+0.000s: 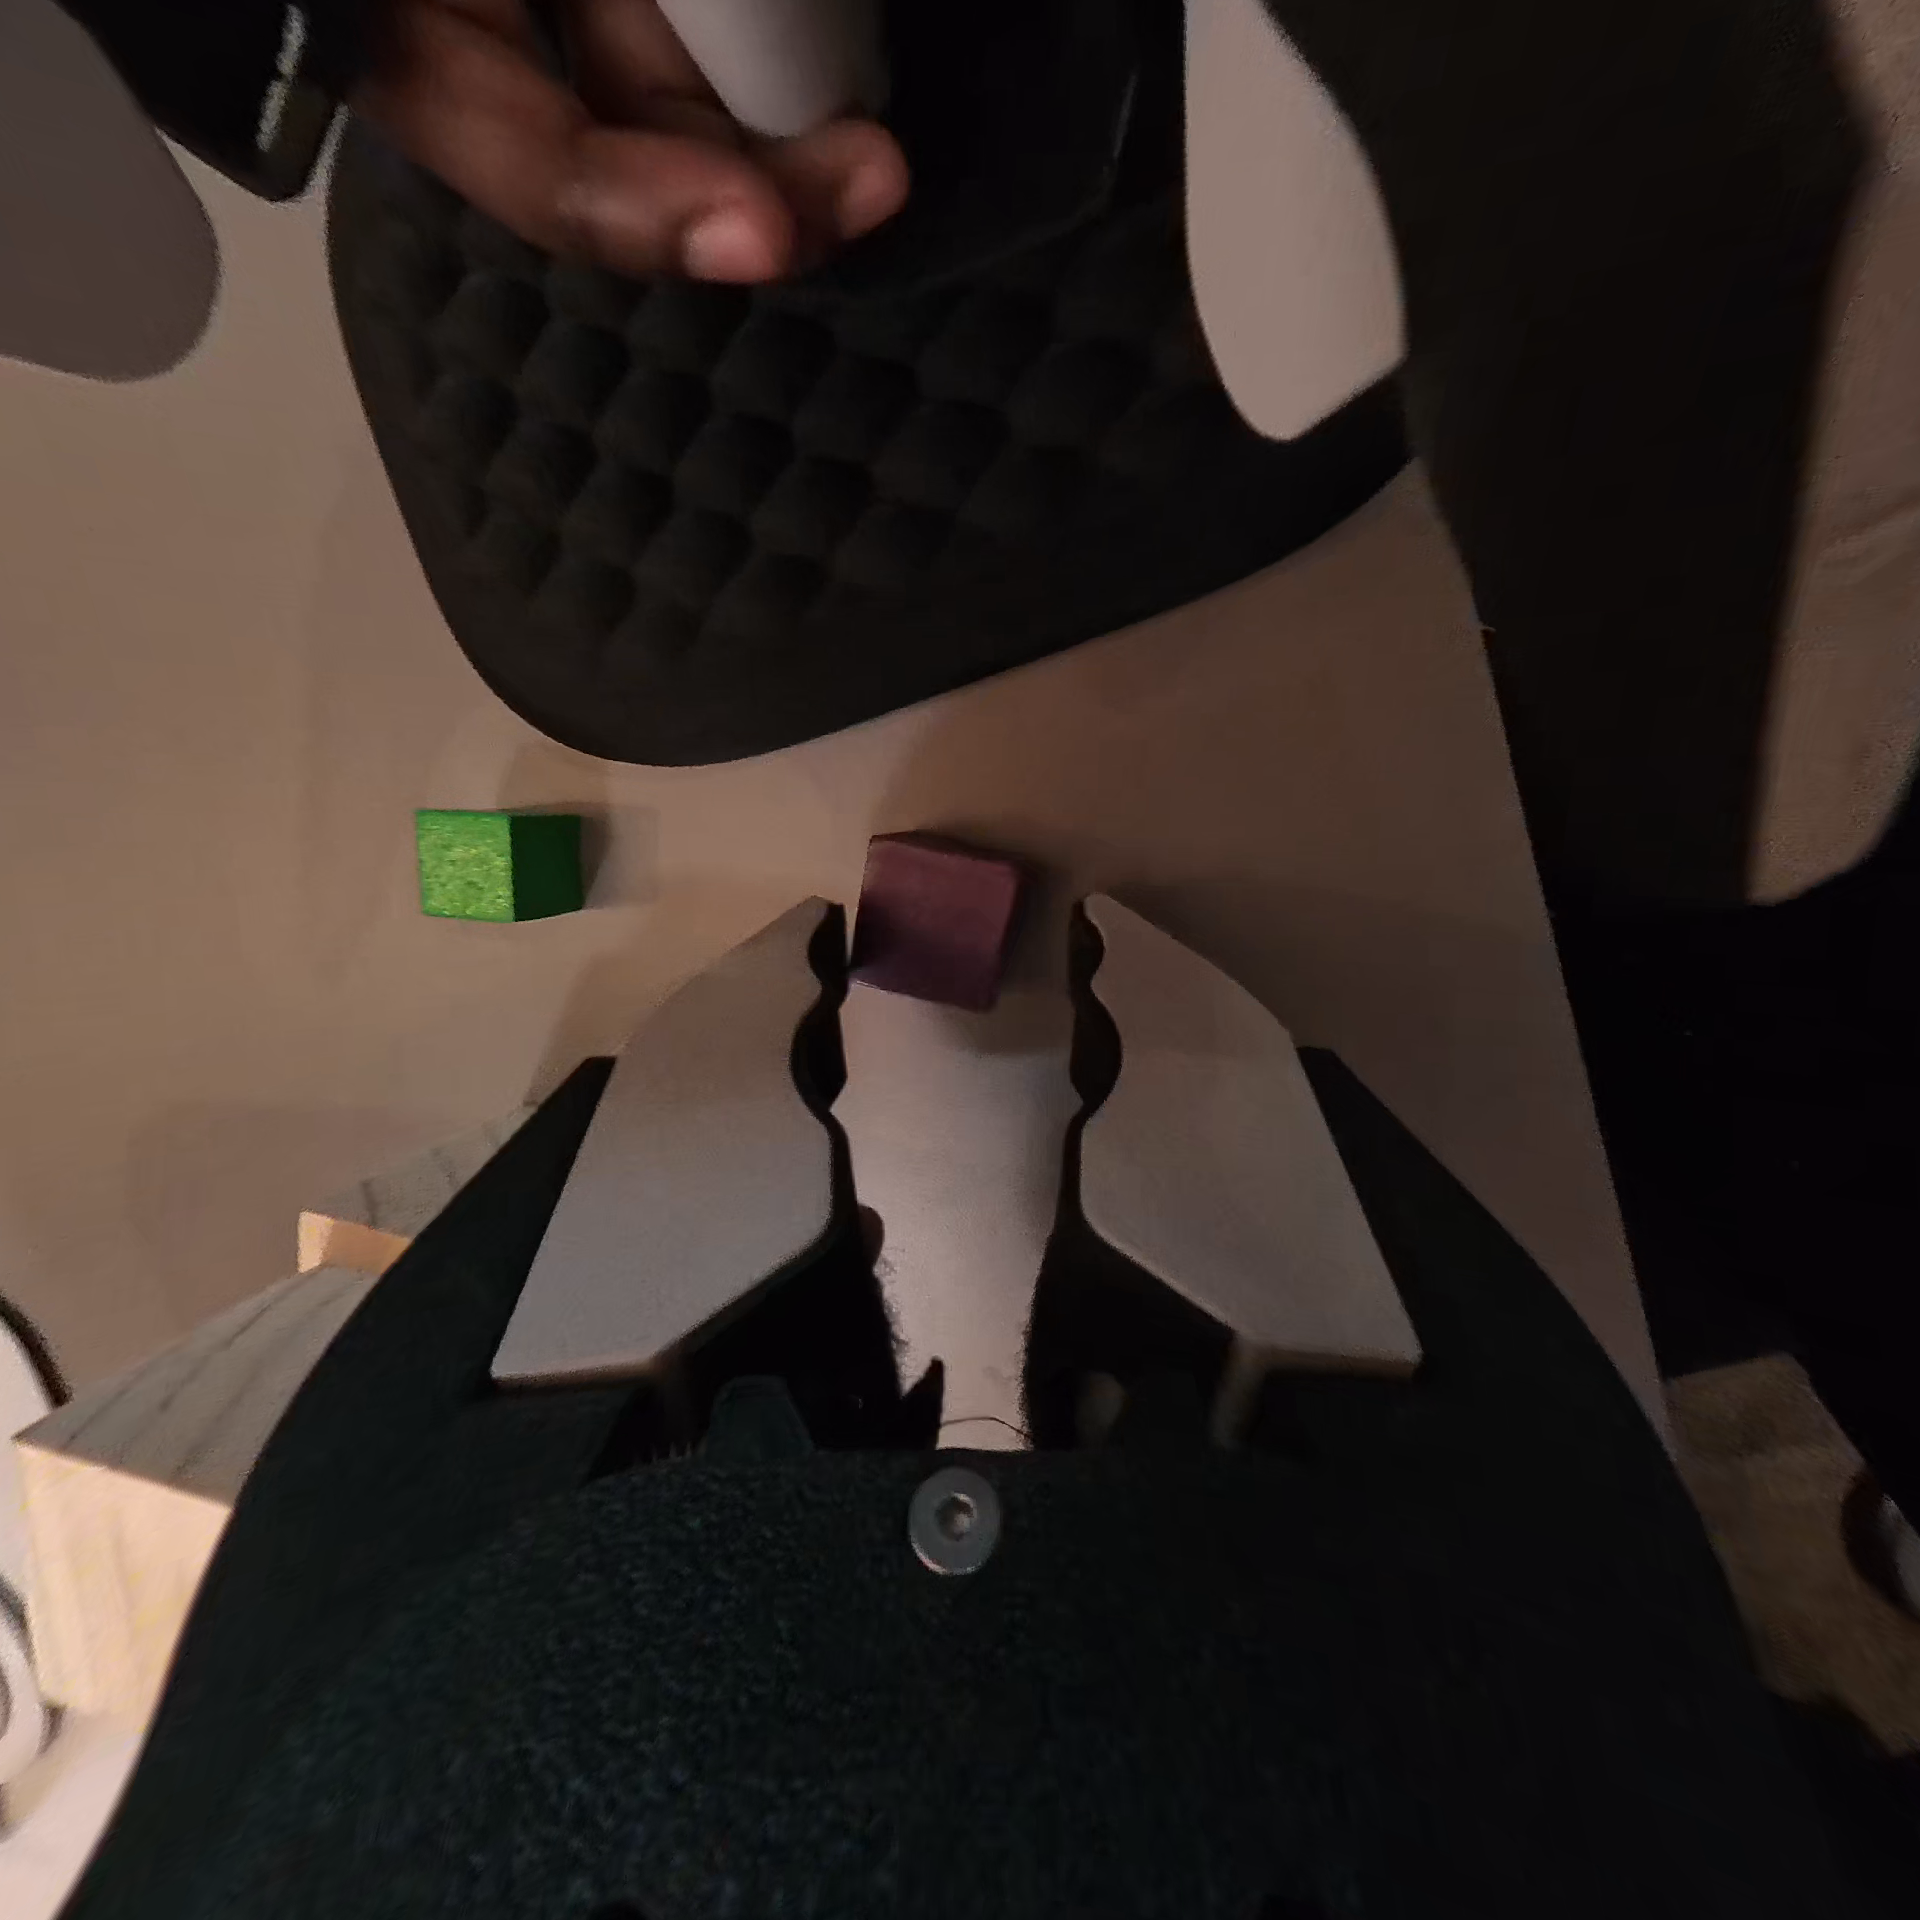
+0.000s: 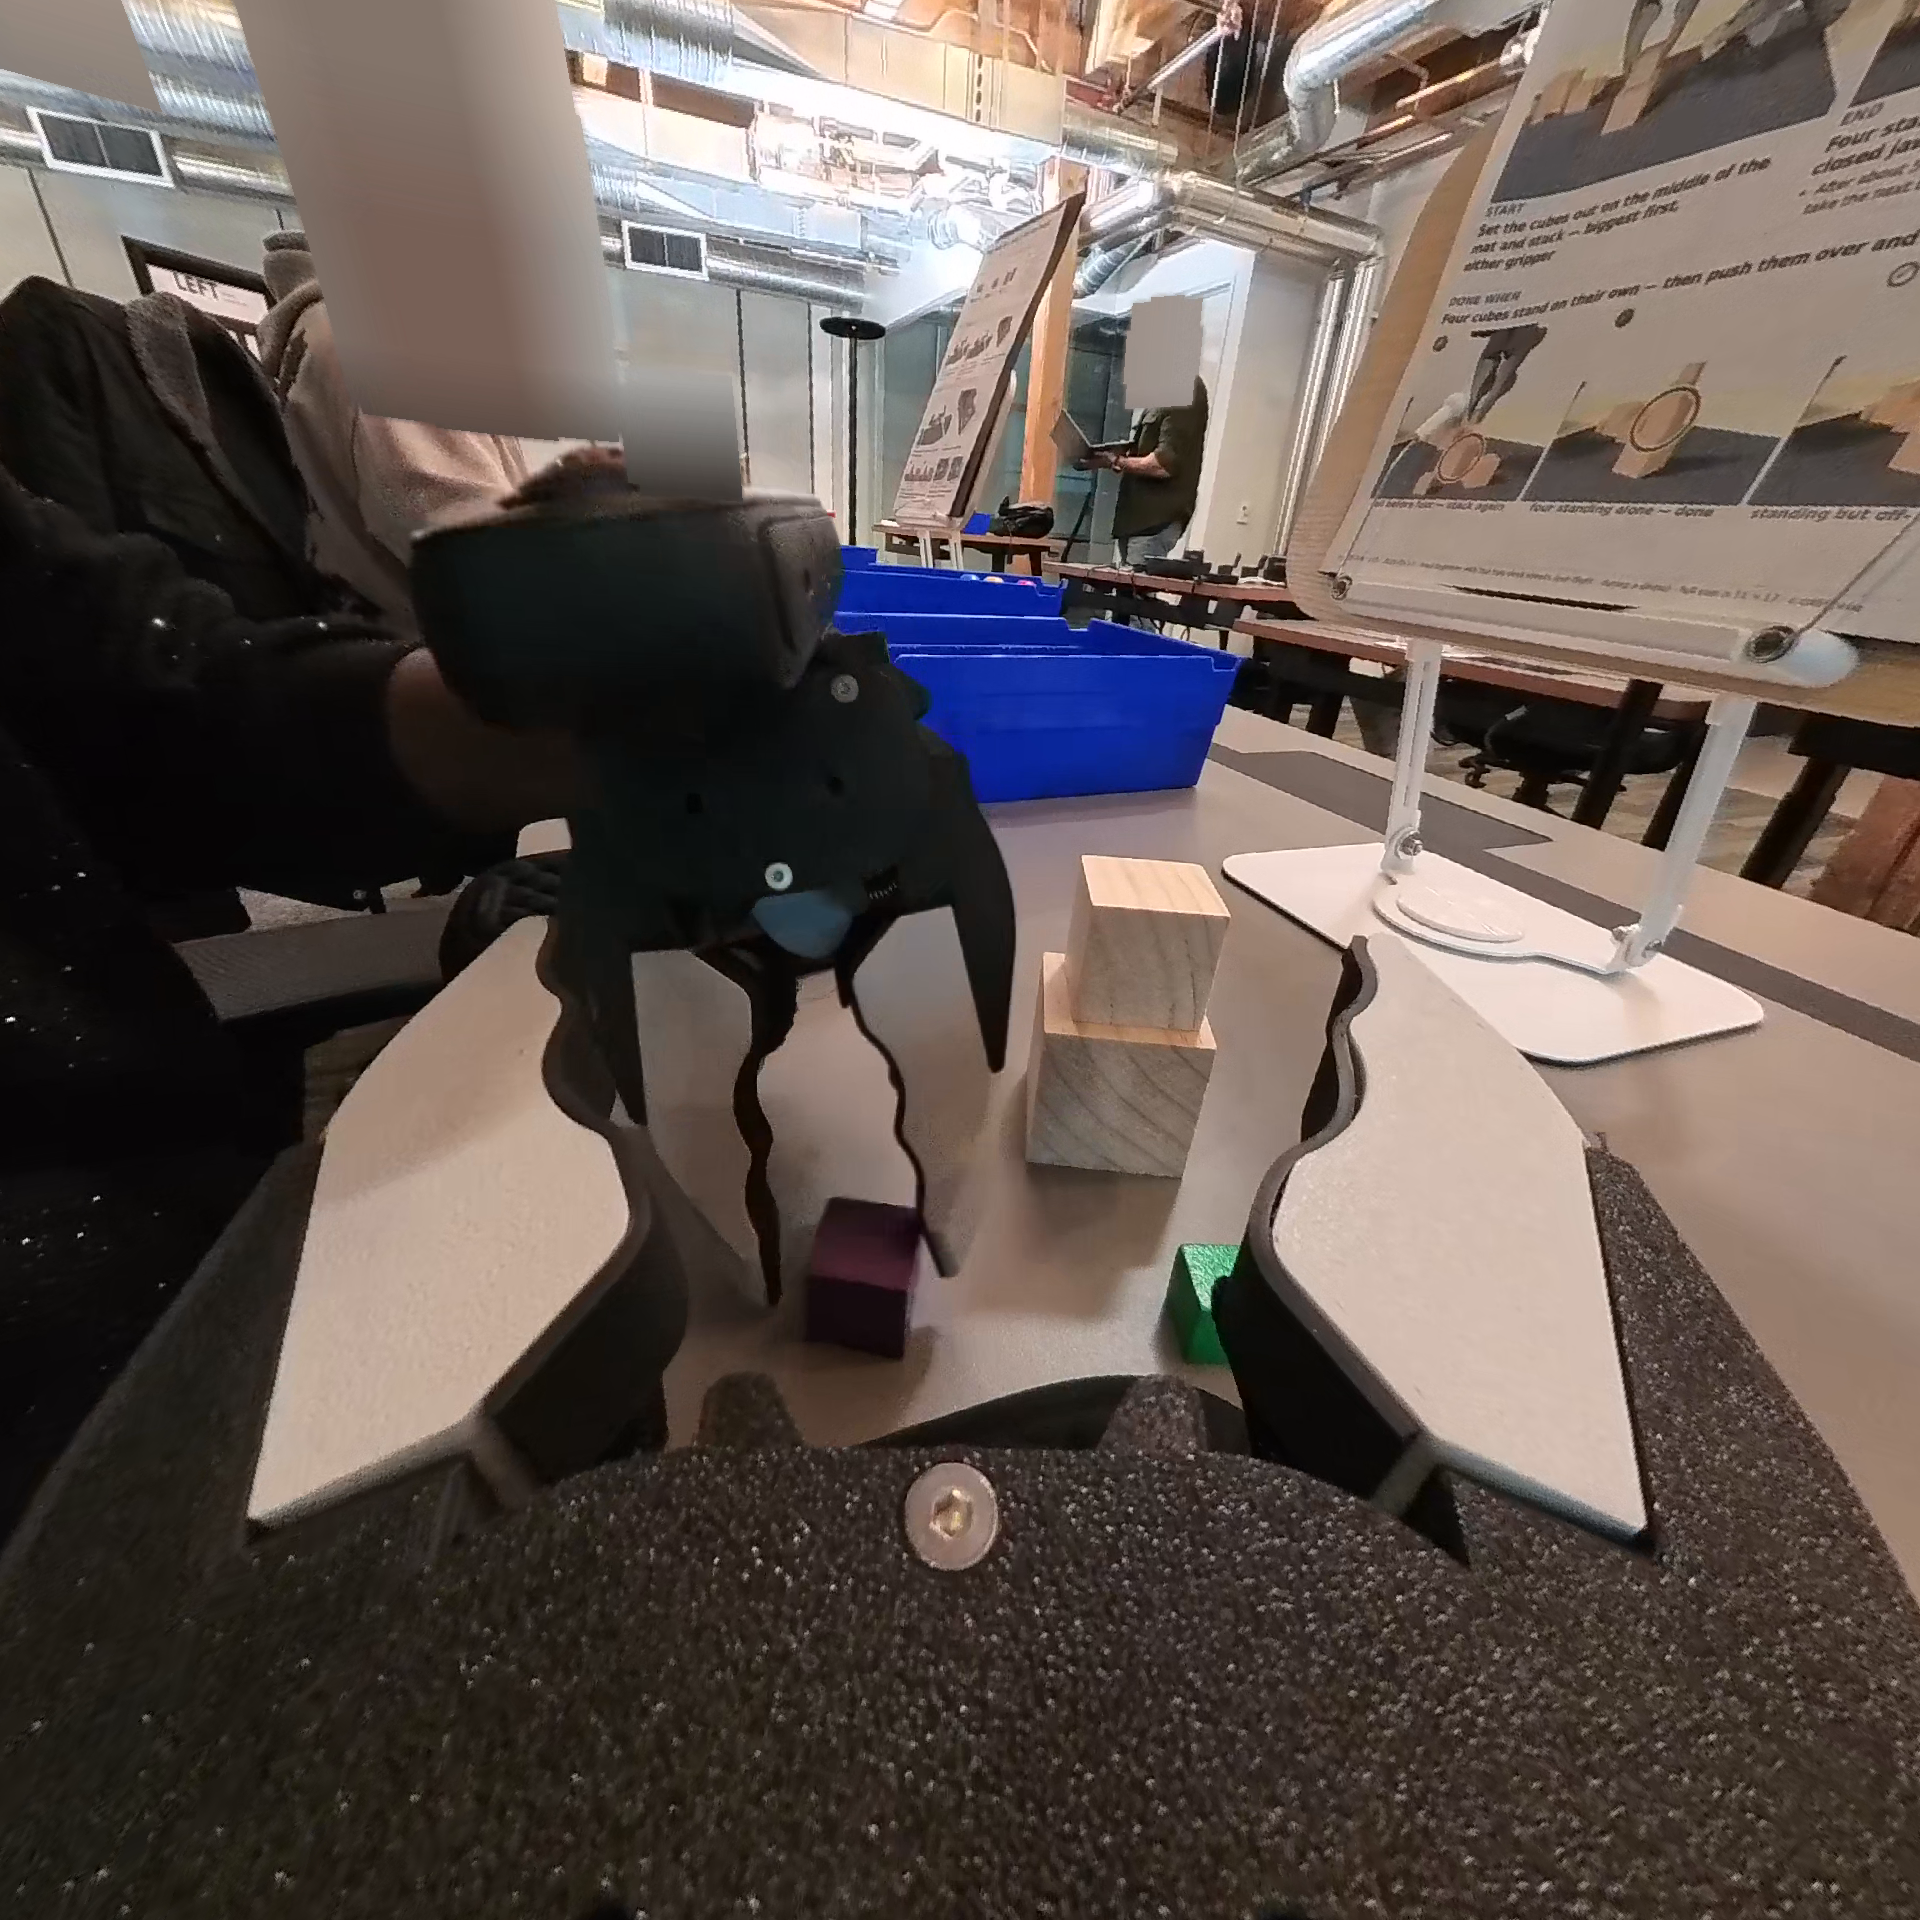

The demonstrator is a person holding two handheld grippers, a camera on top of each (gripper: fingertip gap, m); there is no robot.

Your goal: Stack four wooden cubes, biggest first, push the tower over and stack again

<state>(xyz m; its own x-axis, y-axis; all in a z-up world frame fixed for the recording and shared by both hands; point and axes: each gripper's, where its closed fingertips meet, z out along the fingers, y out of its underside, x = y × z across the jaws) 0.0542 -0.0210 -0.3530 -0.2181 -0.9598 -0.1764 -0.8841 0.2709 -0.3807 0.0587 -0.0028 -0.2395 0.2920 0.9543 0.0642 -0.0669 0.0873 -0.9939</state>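
A purple cube [image 1: 935, 920] sits on the grey table [image 1: 260, 1039] between the fingertips of my left gripper [image 1: 958, 914]. The left pad [image 1: 826, 940] is at the cube's side, while a gap shows between the cube and the right pad [image 1: 1086, 945], so the gripper is open. In the right wrist view the left gripper [image 2: 854, 1276] points down and straddles the purple cube [image 2: 860, 1294]. My right gripper [image 2: 951, 940] is wide open and empty, low over the table. A green cube [image 2: 1200, 1304] lies by its right finger, and in the left wrist view it [image 1: 497, 864] lies left of the purple one.
Two pale wooden cubes [image 2: 1148, 940] stand stacked behind the purple cube. Blue bins [image 2: 1060, 717] stand at the back. A white stand [image 2: 1455, 914] with a printed sheet is at the right. A hand [image 1: 644, 156] holds the right gripper [image 1: 831, 468]. The grippers' ends are close to 11 centimeters from one another.
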